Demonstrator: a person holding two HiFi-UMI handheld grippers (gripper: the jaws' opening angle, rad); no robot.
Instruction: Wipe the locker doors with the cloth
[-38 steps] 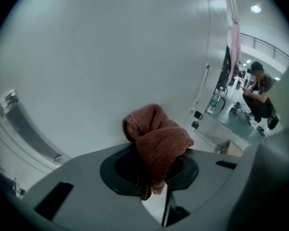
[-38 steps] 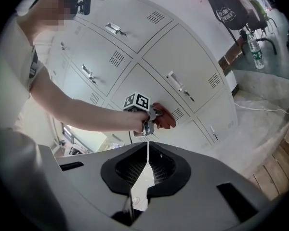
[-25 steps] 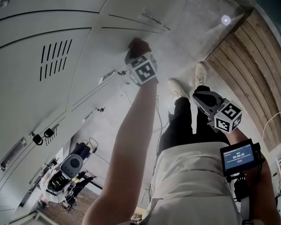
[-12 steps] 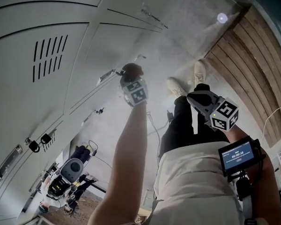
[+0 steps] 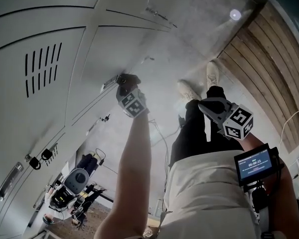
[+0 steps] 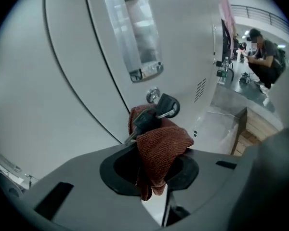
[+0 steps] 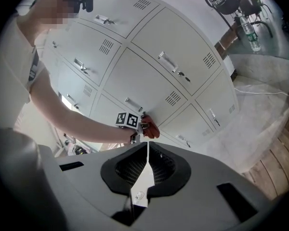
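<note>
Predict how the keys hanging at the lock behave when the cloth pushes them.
The keys dangle loose from the lock, so they will probably swing aside rather than resist, and likely rattle. The cloth is soft and bunched against them, so it may snag on them.

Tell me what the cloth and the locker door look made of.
Cloth: rust-red knitted or microfibre fabric, going by its ribbed, matte weave. Locker door: probably painted sheet metal, smooth pale grey with a soft sheen. Handle: seemingly polished metal, given its mirror-like reflections.
</note>
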